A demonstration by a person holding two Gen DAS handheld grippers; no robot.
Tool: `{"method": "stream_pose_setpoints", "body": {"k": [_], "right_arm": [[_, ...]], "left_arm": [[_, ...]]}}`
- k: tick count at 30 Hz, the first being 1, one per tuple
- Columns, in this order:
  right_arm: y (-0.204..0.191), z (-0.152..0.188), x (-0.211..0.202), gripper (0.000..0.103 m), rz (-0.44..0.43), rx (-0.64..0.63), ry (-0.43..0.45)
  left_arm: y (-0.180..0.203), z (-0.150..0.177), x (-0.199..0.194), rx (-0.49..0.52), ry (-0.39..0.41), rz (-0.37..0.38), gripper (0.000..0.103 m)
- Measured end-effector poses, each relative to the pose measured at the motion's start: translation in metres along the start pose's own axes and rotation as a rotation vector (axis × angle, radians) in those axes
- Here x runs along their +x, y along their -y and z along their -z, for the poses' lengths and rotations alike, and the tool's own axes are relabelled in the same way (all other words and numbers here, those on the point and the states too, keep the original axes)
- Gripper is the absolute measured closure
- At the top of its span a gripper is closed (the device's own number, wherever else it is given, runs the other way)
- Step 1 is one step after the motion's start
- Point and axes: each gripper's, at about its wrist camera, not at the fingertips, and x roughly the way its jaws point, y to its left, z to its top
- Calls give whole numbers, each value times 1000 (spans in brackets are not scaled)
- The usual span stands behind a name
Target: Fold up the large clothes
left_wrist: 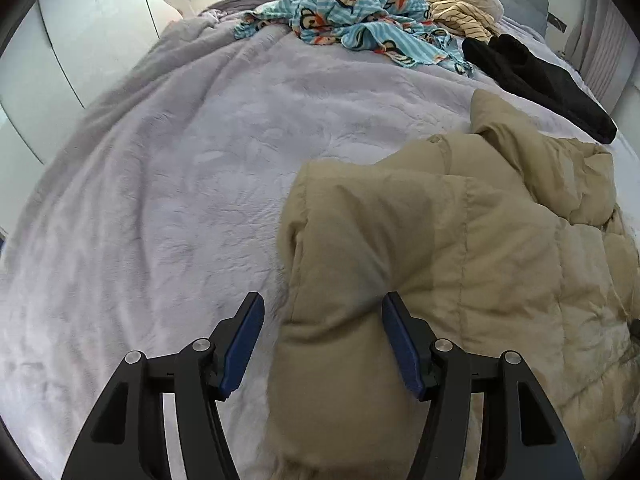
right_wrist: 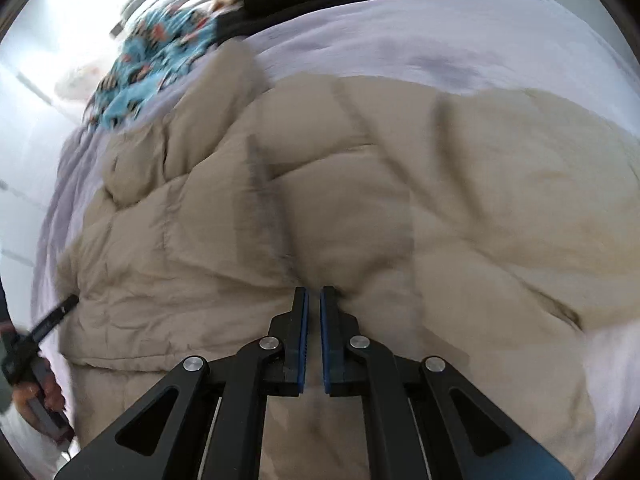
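Observation:
A large beige quilted puffer jacket lies on the bed, one sleeve folded toward me. My left gripper is open, its blue-padded jaws standing on either side of the sleeve's puffy end. In the right wrist view the jacket fills the frame. My right gripper has its jaws almost together just above the jacket's surface, a narrow gap between the pads; no fabric shows between them. The left gripper and the hand holding it show at the left edge.
A lavender fleece blanket covers the bed. At the far end lie a blue monkey-print garment, a cream striped garment and a black garment. A white wardrobe stands left of the bed.

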Motion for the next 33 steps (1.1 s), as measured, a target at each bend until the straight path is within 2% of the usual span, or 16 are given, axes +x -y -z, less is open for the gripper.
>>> {"method": "stream_pose_setpoints", "body": {"k": [3, 7, 15, 16, 17, 18, 19, 20, 21, 22, 24, 28, 30, 32, 33], "right_arm": [[16, 8, -18, 94, -23, 36, 2], [37, 26, -33, 94, -69, 95, -33], [81, 44, -55, 92, -133, 225, -55], [89, 45, -58, 86, -139, 245, -54], [96, 45, -61, 72, -141, 263, -52], [104, 47, -65, 62, -139, 283, -45], [114, 48, -70, 44, -136, 302, -32], [122, 49, -75, 40, -135, 319, -17], [130, 50, -79, 40, -134, 331, -8], [141, 50, -84, 40, -131, 349, -3], [154, 50, -89, 38, -128, 373, 6], [183, 50, -99, 21, -113, 420, 35], [197, 50, -103, 19, -115, 450, 54], [213, 50, -106, 4, -124, 484, 72], [218, 50, -107, 0, -126, 498, 81]], "left_arm": [[7, 6, -21, 16, 3, -11, 40], [37, 18, -47, 48, -9, 18, 40], [135, 44, -68, 143, -77, 133, 40], [147, 47, -69, 153, -89, 146, 40], [156, 49, -69, 156, -99, 160, 40], [166, 51, -70, 158, -107, 176, 40], [174, 53, -71, 163, -113, 186, 33], [184, 56, -72, 172, -121, 193, 23], [191, 58, -74, 175, -117, 193, 3], [199, 59, -78, 170, -93, 196, 1], [210, 62, -84, 180, -77, 212, 1], [237, 60, -80, 198, -109, 221, 1], [246, 59, -79, 194, -120, 216, 1], [257, 59, -79, 195, -126, 209, 1], [261, 57, -78, 200, -128, 207, 1]]}}
